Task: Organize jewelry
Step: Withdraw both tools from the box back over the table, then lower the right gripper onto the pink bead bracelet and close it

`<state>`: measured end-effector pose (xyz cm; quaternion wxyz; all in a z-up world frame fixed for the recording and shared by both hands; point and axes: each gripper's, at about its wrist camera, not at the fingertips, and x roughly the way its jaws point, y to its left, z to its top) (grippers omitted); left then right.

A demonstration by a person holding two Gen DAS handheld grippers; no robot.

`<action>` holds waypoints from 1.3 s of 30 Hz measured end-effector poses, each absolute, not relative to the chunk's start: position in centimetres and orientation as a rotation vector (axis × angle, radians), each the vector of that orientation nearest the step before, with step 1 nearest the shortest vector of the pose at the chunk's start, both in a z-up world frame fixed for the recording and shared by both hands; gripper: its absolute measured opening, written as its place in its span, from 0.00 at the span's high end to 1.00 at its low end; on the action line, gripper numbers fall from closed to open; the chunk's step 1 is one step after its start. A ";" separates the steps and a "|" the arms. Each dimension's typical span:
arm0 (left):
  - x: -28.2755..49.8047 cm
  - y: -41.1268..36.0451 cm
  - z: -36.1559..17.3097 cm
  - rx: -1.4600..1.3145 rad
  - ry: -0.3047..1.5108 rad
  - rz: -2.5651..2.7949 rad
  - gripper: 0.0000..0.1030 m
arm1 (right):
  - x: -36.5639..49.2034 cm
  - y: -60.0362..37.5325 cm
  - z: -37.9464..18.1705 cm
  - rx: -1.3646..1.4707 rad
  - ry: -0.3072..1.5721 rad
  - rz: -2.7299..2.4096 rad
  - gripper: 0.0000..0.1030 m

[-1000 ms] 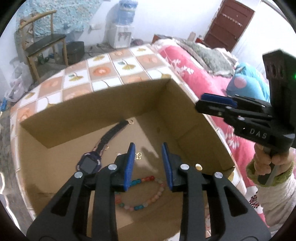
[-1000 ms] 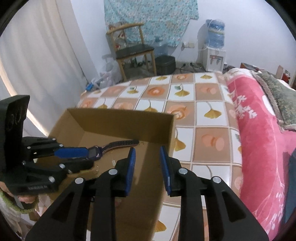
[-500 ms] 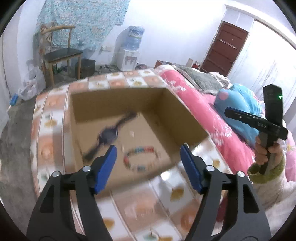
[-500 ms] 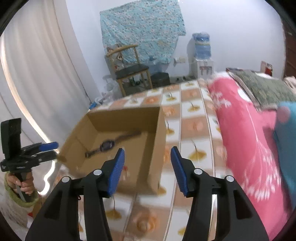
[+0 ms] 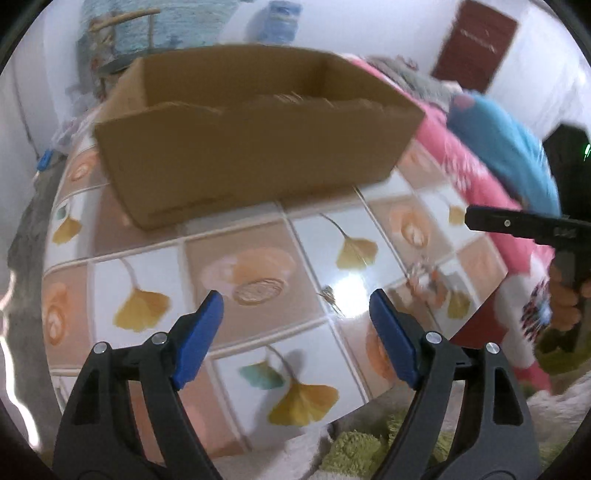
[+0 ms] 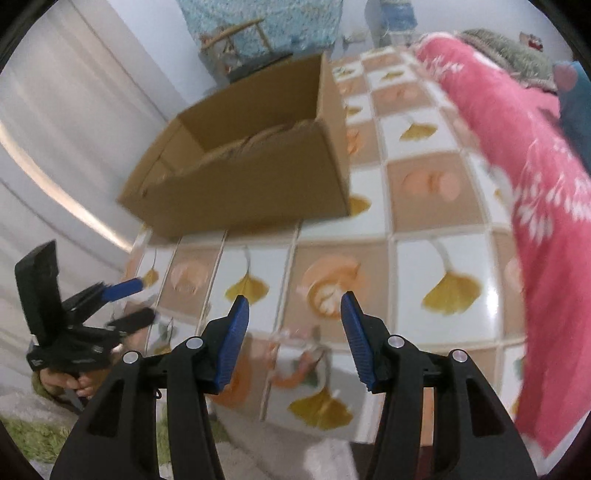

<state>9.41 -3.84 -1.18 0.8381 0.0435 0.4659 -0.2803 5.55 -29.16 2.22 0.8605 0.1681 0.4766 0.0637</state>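
Left wrist view
Left tool (image 5: 295, 314): blue-padded jaws wide apart and opening further, nothing between them; it hangs over the tiled surface (image 5: 251, 266).
Cardboard box (image 5: 255, 147): open-topped, standing on the far part of the surface; its near wall hides whatever lies inside.
Small metal piece (image 5: 328, 295): a blurred bit of jewelry lying on a white tile, ahead of the pads and apart from them.
Beaded piece (image 5: 428, 280): pinkish, blurred, lying near the surface's right edge, below the tip of the right tool (image 5: 476, 218) (kind of jewelry cannot be told).
Right hand (image 5: 565, 299): grips that tool's handle at the frame's right.
Surroundings: pink blanket (image 5: 469, 166) and blue cushion (image 5: 506, 147) on the right; wooden chair (image 5: 122, 22) and dark red door (image 5: 476, 40) behind the box.

Right wrist view
Right tool (image 6: 294, 314): jaws parted and empty, above the surface's near edge (image 6: 417, 277).
Beaded piece (image 6: 295, 358): blurred, lying just below and between the pads, not touched.
Cardboard box (image 6: 251, 188): beyond and to the left, clear of the jaws; its inside is only partly seen.
Left tool (image 6: 140, 301): at the left edge, jaws parted, held by the left hand (image 6: 66, 384).
Surroundings: pink blanket (image 6: 546, 206) along the right side; white curtain (image 6: 55, 129) on the left.
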 end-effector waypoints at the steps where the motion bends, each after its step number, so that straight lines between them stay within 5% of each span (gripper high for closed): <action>1: 9.1 -4.6 -1.5 0.121 0.974 -0.593 0.27 | 5.3 -28.6 1.9 0.356 1.008 0.144 0.51; 12: 9.0 -7.9 -4.4 0.221 0.990 -0.623 0.76 | 4.2 -24.3 -1.1 0.272 1.080 0.150 0.60; 21: 9.3 -8.6 -4.7 0.267 0.981 -0.589 0.97 | 3.9 -24.5 -1.1 0.252 1.071 0.138 0.62; 39: 9.4 -9.8 -4.5 0.309 1.025 -0.550 0.98 | 5.4 -22.1 -3.1 0.123 1.107 0.121 0.73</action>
